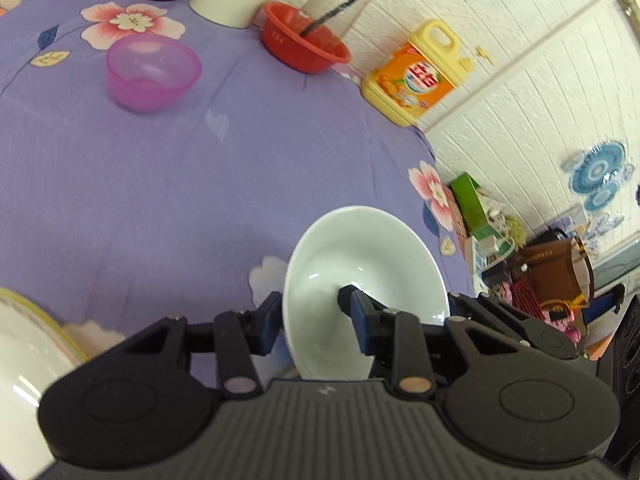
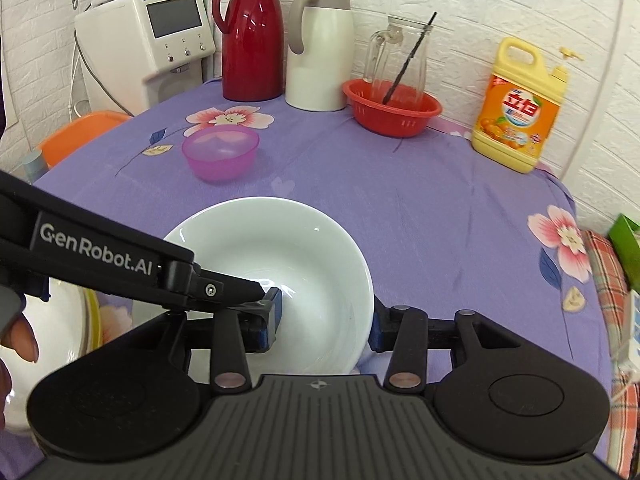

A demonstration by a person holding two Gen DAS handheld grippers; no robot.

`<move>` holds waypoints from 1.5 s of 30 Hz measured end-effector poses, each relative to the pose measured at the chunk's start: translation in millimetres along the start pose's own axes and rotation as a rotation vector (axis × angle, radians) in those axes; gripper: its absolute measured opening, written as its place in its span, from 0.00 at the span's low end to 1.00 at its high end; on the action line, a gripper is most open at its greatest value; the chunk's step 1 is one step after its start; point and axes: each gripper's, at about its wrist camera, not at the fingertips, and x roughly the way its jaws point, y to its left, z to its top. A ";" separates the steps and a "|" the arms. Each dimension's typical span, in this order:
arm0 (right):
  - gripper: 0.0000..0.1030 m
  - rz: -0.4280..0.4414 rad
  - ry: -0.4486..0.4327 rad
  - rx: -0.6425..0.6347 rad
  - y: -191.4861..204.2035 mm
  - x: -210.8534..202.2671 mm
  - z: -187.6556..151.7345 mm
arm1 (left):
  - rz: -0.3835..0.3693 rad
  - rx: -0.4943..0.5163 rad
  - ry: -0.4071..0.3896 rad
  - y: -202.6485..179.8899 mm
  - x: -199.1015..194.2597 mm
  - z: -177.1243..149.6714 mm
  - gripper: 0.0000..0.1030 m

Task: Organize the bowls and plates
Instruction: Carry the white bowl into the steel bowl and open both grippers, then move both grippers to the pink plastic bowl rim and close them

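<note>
A white bowl (image 1: 360, 276) (image 2: 288, 276) is held over the purple flowered tablecloth (image 2: 420, 216). My left gripper (image 1: 312, 312) straddles its rim, one finger inside and one outside, and looks shut on it. My right gripper (image 2: 326, 316) straddles the bowl's near rim the same way. The left gripper's arm (image 2: 100, 264) crosses the right wrist view from the left. A pink bowl (image 1: 152, 72) (image 2: 220, 152) stands farther back. A white plate with a yellow rim (image 1: 24, 356) (image 2: 60, 320) lies at the lower left.
At the back stand a red flask (image 2: 252, 36), a white flask (image 2: 320, 48), a red basket (image 2: 392, 108) holding a glass jug (image 2: 400, 56), and a yellow detergent bottle (image 2: 516, 112). A water dispenser (image 2: 144, 40) stands beyond the table's left edge.
</note>
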 end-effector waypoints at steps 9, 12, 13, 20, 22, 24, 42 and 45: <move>0.73 -0.015 -0.001 0.056 7.9 -34.7 -52.2 | -0.010 0.061 0.043 -7.4 -15.5 -57.4 0.28; 0.73 -0.015 0.006 0.062 11.7 -38.0 -66.1 | -0.001 0.076 0.055 -5.1 -15.2 -70.6 0.28; 0.73 -0.014 0.010 0.064 12.9 -38.0 -70.0 | 0.003 0.077 0.059 -3.8 -14.4 -73.8 0.28; 0.74 0.005 0.011 0.078 13.4 -36.4 -83.5 | 0.051 0.146 0.046 -4.6 -9.3 -83.2 0.30; 0.74 -0.004 -0.009 0.080 11.3 -40.6 -83.3 | 0.053 0.155 0.033 -5.4 -11.2 -80.3 0.32; 0.75 -0.004 -0.037 0.093 7.0 -47.7 -82.0 | 0.050 0.177 0.010 -8.6 -17.9 -75.9 0.41; 1.00 0.039 -0.072 0.170 -8.3 -42.1 -72.1 | 0.115 0.221 -0.175 26.9 -82.4 -20.9 0.67; 1.00 0.047 -0.061 0.151 -5.4 -35.0 -62.7 | 0.162 0.191 -0.170 52.5 -81.6 -9.7 0.67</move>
